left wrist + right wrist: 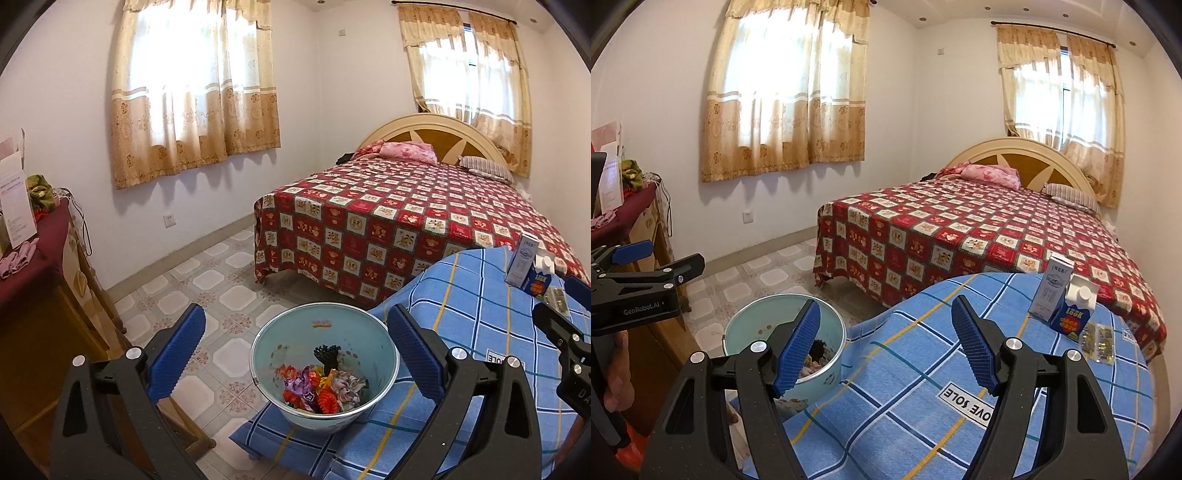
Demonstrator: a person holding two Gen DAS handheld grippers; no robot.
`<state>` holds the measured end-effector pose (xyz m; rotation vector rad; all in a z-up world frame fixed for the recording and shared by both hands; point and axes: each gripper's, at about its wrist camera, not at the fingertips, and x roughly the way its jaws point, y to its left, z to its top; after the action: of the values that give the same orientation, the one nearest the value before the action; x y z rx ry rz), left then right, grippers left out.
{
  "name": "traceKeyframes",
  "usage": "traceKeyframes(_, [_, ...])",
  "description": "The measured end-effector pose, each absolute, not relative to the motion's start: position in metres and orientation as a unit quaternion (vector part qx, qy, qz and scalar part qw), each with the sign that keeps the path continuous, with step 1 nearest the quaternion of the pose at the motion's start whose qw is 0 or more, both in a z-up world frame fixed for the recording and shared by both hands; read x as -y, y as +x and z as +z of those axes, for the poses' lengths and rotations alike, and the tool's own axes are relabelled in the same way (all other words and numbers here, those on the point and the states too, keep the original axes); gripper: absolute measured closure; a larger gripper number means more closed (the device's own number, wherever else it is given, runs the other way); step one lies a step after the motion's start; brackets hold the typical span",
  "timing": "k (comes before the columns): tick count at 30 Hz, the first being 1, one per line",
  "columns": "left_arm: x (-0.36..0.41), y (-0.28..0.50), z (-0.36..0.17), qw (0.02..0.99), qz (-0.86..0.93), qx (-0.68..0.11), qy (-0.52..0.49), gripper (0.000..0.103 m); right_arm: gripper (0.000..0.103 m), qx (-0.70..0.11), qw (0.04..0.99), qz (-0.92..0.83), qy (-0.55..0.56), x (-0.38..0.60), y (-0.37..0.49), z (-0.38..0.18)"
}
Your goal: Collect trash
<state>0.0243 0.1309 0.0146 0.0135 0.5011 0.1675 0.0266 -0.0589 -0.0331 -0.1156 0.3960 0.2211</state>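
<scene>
Left wrist view: the left gripper (295,354) hangs wide open and empty over the bucket (380,343), where crumpled wrappers (321,387) lie, too tangled to count.

Right wrist view: the right gripper (886,347) gapes empty above the blue cloth (905,398). Approach low and pinch one piece: two cartons (1060,299), perhaps two sachets (1099,339), remain.

The left wrist view looks down close over the pale green round metal bucket (325,365) at the blue checked cloth-covered table's (476,317) left edge. The right wrist view faces that table (923,369) from above, sharing bucket (783,325) and red patterned bed (979,236).
</scene>
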Motion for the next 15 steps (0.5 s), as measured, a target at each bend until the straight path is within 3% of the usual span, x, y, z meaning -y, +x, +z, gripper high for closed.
traceKeyframes(15, [-0.1363, 0.0215, 0.0173, 0.965, 0.088, -0.247, 0.006, 0.006, 0.030, -0.194, 0.973, 0.109, -0.056, 0.0545, 0.0257, -0.0267])
